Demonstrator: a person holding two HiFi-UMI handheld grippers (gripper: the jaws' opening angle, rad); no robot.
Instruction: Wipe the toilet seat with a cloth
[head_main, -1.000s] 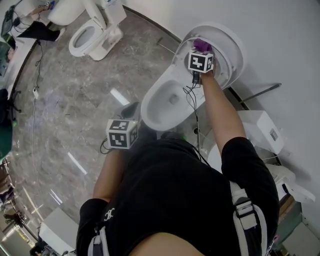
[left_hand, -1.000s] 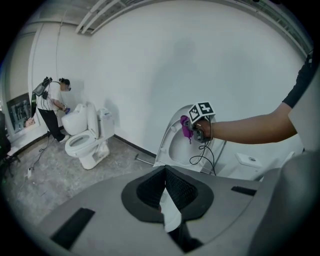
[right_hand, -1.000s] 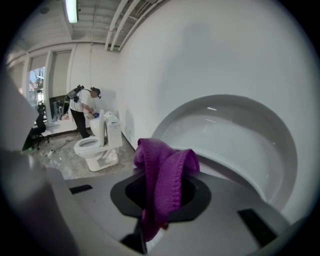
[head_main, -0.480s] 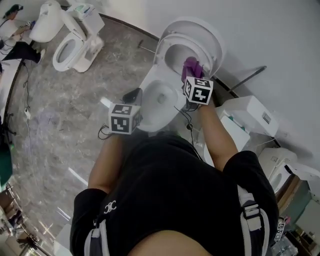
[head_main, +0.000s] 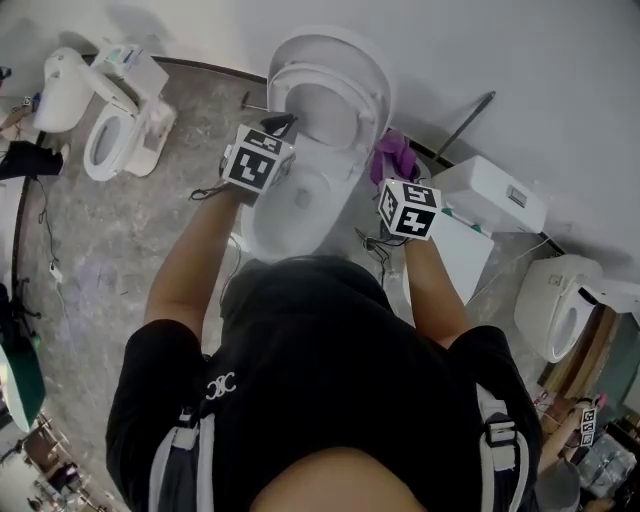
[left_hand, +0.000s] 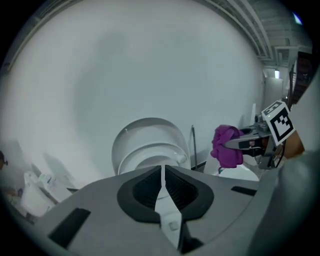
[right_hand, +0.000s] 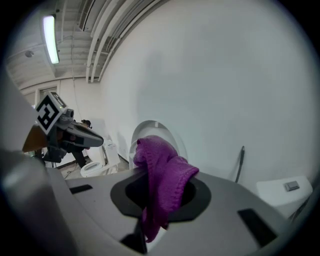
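The right gripper (head_main: 390, 172) clamps the cloth (head_main: 393, 152), the left gripper (head_main: 278, 124) is closed empty; the seat (head_main: 322, 76) probably needs broad, flat strokes.

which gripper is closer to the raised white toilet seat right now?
Left. The left gripper, shut and empty, is at the raised white toilet seat's left edge; the right gripper, clamping a purple knitted cloth, is off to the toilet's right, clear of it.

Black T-shirt (head_main: 330, 360), grey shoulder straps (head_main: 500, 440)
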